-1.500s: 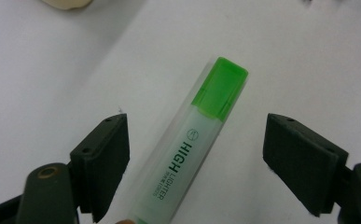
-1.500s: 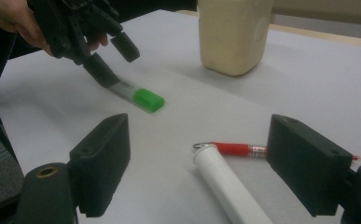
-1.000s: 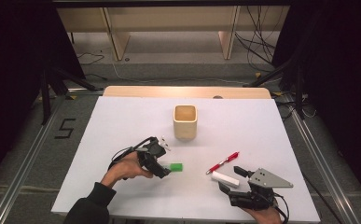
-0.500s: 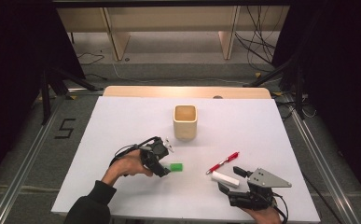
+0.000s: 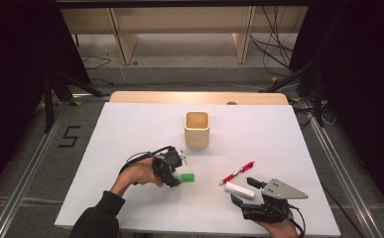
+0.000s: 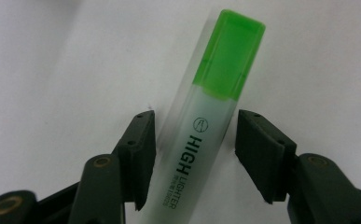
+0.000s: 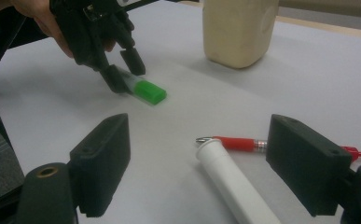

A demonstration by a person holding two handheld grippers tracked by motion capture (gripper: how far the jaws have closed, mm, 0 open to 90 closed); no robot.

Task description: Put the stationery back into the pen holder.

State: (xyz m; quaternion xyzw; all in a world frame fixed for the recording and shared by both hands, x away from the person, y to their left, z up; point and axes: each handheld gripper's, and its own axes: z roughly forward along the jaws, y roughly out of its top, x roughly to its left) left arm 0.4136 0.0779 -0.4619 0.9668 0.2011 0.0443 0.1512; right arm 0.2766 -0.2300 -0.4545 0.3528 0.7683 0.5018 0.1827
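The green highlighter (image 6: 206,121) carries black lettering along its pale barrel reading "HIGH LIGHTER", with a small round logo just above the word; its cap is bright green. On the floor at the left of the high view, a figure "5" (image 5: 70,136) is marked out in dark tape.

In the left gripper view the highlighter lies on the white table (image 5: 130,129) and runs up the middle of the frame between the two black jaws, barrel low, cap toward the upper right. The jaws stand on either side of the barrel; the left-hand one looks to be at or just beside it, the right-hand one shows a narrow strip of table between pad and barrel. So the left gripper (image 5: 172,173) is partly open around the highlighter, its jaws having just been closing in on it, not yet pressing from both sides. In the high view it sits left of centre, low in the frame, with the green cap poking out to its right.

The right gripper (image 5: 244,191), at the lower right, is open, its jaws spread wide with a white marker (image 7: 232,184) lying between them and a red pen (image 7: 243,143) just behind. A beige cup (image 5: 197,130) stands at mid-frame.

Compared with the earlier high views, the left hand (image 5: 140,173) has barely shifted and the right gripper is where it was.
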